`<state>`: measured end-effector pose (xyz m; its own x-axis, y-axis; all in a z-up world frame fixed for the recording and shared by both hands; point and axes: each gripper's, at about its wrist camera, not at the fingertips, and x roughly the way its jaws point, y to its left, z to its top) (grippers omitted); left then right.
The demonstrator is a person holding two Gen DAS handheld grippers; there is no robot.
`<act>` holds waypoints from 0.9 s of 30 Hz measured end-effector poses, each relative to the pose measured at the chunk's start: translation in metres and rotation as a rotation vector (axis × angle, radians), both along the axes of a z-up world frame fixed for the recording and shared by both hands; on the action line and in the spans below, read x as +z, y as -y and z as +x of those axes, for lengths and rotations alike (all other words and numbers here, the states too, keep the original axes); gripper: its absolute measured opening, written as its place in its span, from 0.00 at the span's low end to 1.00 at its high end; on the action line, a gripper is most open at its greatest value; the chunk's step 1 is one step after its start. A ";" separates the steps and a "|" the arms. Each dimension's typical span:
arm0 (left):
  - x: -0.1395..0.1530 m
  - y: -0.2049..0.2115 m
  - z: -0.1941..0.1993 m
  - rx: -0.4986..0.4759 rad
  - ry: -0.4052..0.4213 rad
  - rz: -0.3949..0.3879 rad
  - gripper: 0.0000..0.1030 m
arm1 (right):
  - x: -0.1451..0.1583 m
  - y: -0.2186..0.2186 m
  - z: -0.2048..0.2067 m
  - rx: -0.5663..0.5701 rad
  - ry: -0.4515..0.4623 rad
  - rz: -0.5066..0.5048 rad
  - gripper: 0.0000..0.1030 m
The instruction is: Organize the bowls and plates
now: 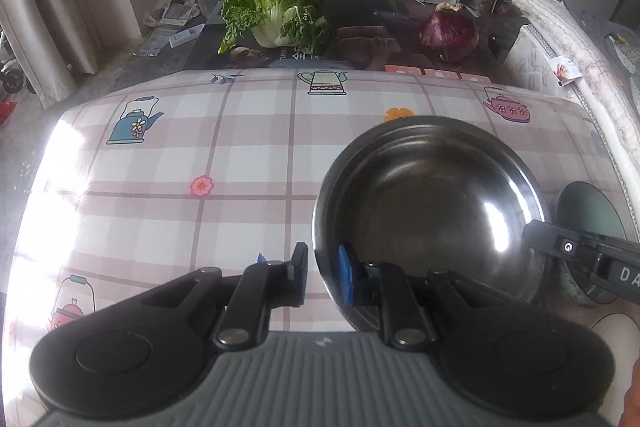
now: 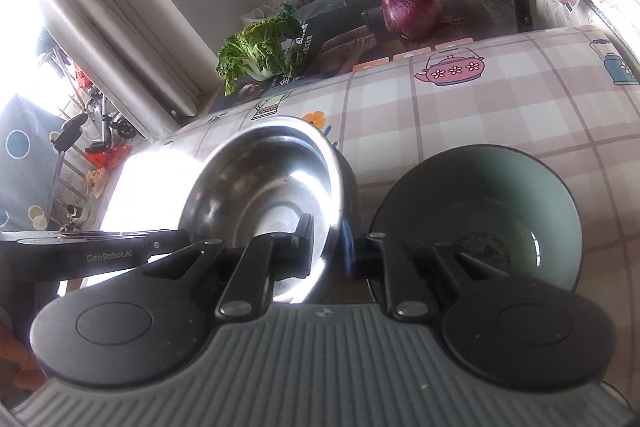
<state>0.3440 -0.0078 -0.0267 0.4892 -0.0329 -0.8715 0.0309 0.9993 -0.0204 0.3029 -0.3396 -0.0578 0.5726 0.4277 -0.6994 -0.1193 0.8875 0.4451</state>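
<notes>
we have the steel bowl sitting on the checked surface, with the green bowl just beside it. our left gripper straddles the steel bowl's near rim, jaws slightly spread, one inside, one outside; whether the pads press on it we cannot tell. our right gripper straddles the opposite rim the same way, and there too we cannot tell. the risk we see: a loose two-sided hold could let the slick rim slip and knock the green bowl.
</notes>
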 end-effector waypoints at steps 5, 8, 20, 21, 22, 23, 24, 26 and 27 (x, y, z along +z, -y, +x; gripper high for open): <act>0.006 -0.005 -0.008 -0.003 0.009 -0.019 0.27 | 0.003 0.002 -0.001 -0.006 0.002 0.022 0.31; 0.015 -0.006 -0.018 -0.022 0.045 -0.035 0.42 | 0.005 0.002 -0.003 -0.007 0.001 0.036 0.38; 0.039 0.010 -0.055 -0.097 0.119 -0.051 0.60 | 0.039 0.012 -0.028 -0.031 0.101 0.028 0.64; 0.039 0.013 -0.058 -0.108 0.119 -0.052 0.61 | 0.039 0.015 -0.030 -0.035 0.102 0.031 0.64; 0.040 0.018 -0.061 -0.123 0.118 -0.053 0.61 | 0.040 0.019 -0.034 -0.041 0.103 0.036 0.64; 0.039 0.022 -0.065 -0.138 0.115 -0.052 0.62 | 0.040 0.022 -0.037 -0.046 0.104 0.039 0.64; 0.039 0.026 -0.067 -0.147 0.113 -0.053 0.64 | 0.040 0.026 -0.041 -0.050 0.105 0.041 0.64; 0.039 0.035 -0.072 -0.175 0.106 -0.067 0.66 | 0.040 0.033 -0.048 -0.059 0.106 0.042 0.64; 0.039 0.039 -0.074 -0.187 0.103 -0.078 0.67 | 0.040 0.037 -0.052 -0.063 0.108 0.042 0.64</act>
